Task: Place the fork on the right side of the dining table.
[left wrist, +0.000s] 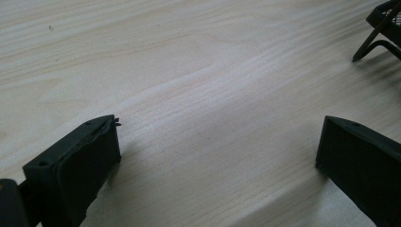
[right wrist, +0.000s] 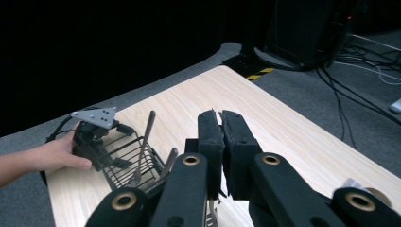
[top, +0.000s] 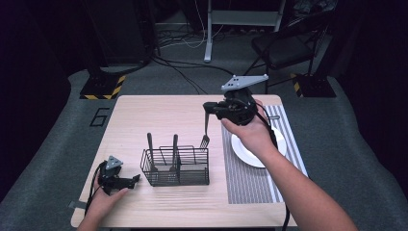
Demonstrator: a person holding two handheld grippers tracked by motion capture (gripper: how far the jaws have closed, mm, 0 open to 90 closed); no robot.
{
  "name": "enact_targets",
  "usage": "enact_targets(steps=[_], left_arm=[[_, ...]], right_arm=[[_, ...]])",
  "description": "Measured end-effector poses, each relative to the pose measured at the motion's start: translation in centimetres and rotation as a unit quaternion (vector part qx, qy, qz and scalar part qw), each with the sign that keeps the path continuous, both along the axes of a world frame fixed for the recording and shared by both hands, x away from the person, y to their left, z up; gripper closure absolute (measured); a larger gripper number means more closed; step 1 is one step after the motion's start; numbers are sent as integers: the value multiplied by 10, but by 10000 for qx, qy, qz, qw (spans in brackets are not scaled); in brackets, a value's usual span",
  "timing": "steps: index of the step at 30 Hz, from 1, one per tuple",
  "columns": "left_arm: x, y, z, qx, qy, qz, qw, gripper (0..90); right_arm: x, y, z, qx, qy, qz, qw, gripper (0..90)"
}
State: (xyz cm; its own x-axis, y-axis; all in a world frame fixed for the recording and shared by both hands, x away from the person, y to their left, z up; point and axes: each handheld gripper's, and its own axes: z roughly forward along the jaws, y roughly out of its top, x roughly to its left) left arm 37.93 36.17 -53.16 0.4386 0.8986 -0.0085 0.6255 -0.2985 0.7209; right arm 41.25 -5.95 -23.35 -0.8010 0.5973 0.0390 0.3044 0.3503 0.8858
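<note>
Right gripper (top: 208, 108): held by the person's right hand (top: 252, 132) above the counter (top: 159, 113), near the middle of its right half, over the left edge of the striped mat.
Right fingers (right wrist: 210, 137): clenched on the handle of a fork, pressed almost together in the right gripper view.
Fork (top: 206, 129): hangs upright from the right gripper, tines down, the tines just above the right end of the wire caddy and clear of the counter.
Wire caddy (top: 175, 167): black wire basket standing near the front edge of the counter, about midway along it; two dark-handled utensils (top: 150, 144) stand upright in it, toward its left and middle.
Left gripper (top: 136, 179): rests low on the counter near the front left corner, held by the left hand (top: 103, 202), pointing toward the caddy's left end.
Left fingers (left wrist: 82, 165): released, standing wide apart with bare wood between them; a foot of the caddy shows at the top right of the left gripper view.
White plate (top: 243, 149): lies on the mat, partly hidden under the right hand and forearm.
Striped mat (top: 248, 180): grey and white, laid along the right edge of the counter, running from back to front.
</note>
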Motion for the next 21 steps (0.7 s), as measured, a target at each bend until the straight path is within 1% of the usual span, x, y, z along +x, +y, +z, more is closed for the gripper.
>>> enact_targets(steps=[6, 8, 9, 12, 15, 18, 19, 21], left_arm=[[0, 0, 0, -4, -6, -4, 10000, 2], [0, 0, 1, 15, 39, -18, 10000, 2], [0, 0, 0, 9, 21, -9, 10000, 2], [0, 0, 1, 15, 48, -17, 10000, 2], [0, 0, 0, 13, 31, -14, 10000, 2], [0, 0, 1, 17, 42, -21, 10000, 2], [0, 0, 1, 21, 64, -27, 10000, 2], [0, 0, 0, 15, 24, -18, 10000, 2]], right_arm=[[0, -11, 5, 2, -65, -139, 9999, 869], [0, -15, 7, 0, -104, -185, 9998, 869], [0, -18, 7, -2, -120, -214, 9997, 870], [0, -25, 6, -16, -138, -320, 9994, 869], [-1, -32, 1, -18, -150, -388, 9991, 869], [-2, -38, -7, -37, -127, -448, 9989, 869], [-2, -41, -10, -42, -99, -467, 9988, 869], [-3, -44, -17, -56, -22, -516, 9986, 869]])
